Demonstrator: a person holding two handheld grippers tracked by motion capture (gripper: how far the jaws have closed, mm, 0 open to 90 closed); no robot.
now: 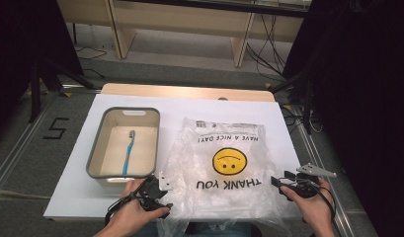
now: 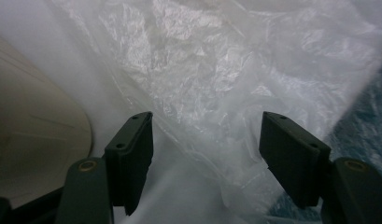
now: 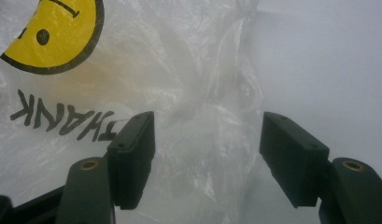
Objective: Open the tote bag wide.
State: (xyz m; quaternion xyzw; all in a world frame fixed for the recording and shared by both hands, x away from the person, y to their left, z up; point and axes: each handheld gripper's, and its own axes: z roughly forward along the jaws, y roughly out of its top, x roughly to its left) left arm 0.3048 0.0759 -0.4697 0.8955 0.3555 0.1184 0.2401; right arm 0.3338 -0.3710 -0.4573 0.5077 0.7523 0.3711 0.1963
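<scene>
Bag position: the plastic bag (image 1: 224, 168) lies flat on the white table (image 1: 189, 106), its printed smiley upside down to the person, its near edge spilling over the table's front edge.

Left gripper (image 1: 157, 195): jaws wide apart at the bag's near left corner; in the left gripper view crinkled film lies between and beyond the jaws, but neither pad presses on it — nothing held.

Right gripper (image 1: 281, 182): jaws equally wide, at the bag's near right edge; film lies loosely under the gap, no grip.

Bin (image 1: 123, 143): grey-rimmed tub just left of the bag, holding a blue toothbrush (image 1: 128, 153).

Risk, single layer: the film is thin and its two walls cling together — a closing jaw may pinch both layers, so the mouth would stay closed.

Risk, slip: a shallow bite at the edge (film is slick) could pull free on lifting.

Risk, drag: a pull from one side only could slide the whole bag towards the bin or off the front edge.

Risk, tear: pulling the two sides hard apart may split the film.
</scene>
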